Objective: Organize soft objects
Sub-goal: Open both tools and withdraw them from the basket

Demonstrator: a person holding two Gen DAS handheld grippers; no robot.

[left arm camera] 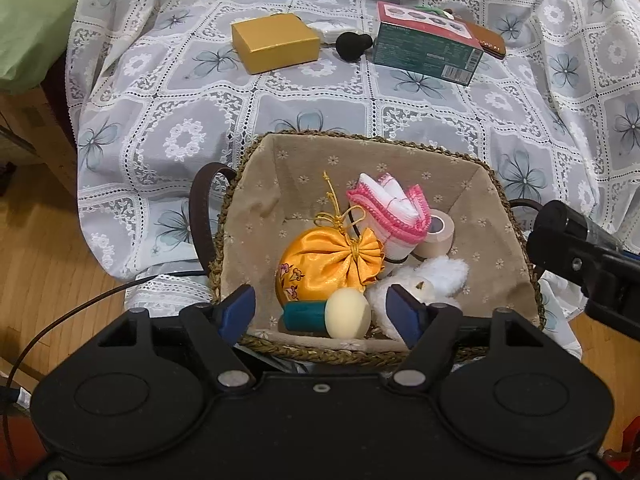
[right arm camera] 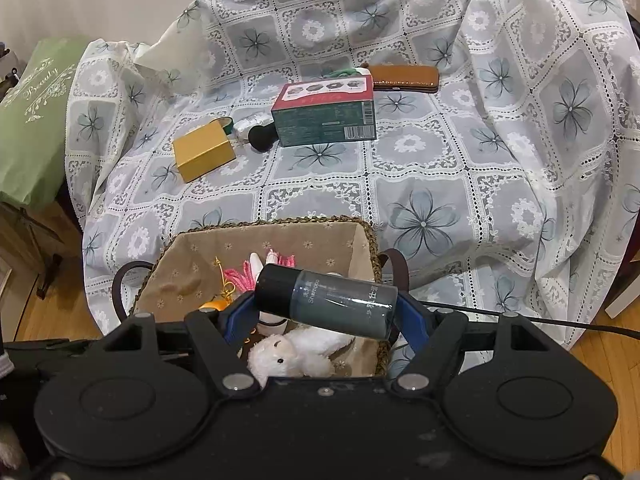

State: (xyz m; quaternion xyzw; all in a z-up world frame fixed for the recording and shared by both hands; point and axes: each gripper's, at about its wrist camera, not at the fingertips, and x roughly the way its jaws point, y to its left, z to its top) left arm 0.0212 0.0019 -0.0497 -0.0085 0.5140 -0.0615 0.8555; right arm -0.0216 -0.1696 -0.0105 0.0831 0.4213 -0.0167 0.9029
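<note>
Over the basket (left arm camera: pixel 500 240), left jaws (left arm camera: pixel 322 312) stand partly open and empty; the sponge-tipped applicator (left arm camera: pixel 332 314) lies between and below them, apparently clear of the pads. Right jaws (right arm camera: pixel 320 312) clamp the shampoo bottle (right arm camera: pixel 326 300) crosswise above the plush toy (right arm camera: pixel 292 350). Lower it before letting go so it doesn't roll.

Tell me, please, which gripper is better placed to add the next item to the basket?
Probably the right gripper: it holds the shampoo bottle over the basket; the left gripper is open.
</note>
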